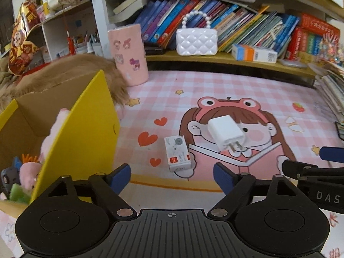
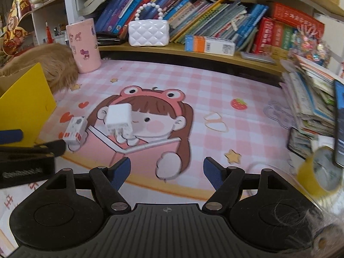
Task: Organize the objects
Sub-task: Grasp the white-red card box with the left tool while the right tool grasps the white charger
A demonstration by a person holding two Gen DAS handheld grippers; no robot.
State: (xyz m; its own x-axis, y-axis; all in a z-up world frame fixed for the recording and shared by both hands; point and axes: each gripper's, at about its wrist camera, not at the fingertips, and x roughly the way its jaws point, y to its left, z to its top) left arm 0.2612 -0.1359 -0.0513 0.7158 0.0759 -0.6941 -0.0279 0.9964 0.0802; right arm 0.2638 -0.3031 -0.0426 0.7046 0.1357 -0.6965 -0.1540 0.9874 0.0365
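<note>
Seemingly partway through, soft toys (image 1: 32, 167) already sit in the yellow box (image 1: 81, 133), while the white charger (image 1: 225, 134) and small carton (image 1: 177, 152) wait on the mat (image 1: 236, 90), both the left gripper (image 1: 172, 177) and right gripper (image 2: 166, 172) spread empty.

A white plug charger (image 1: 225, 132) lies prongs-forward on the mat, near a small white carton (image 1: 177, 153).

On the desk mat (image 1: 247, 90) before me the charger (image 1: 225, 134) lies just right of the small carton (image 1: 177, 152), apart from it. My open box (image 1: 86, 129) of toys stands at the left, the cup (image 1: 129, 56) behind it. The little handbag (image 1: 196, 39) sits on the shelf (image 1: 225, 59) behind the mat, before the books (image 1: 247, 25).
</note>
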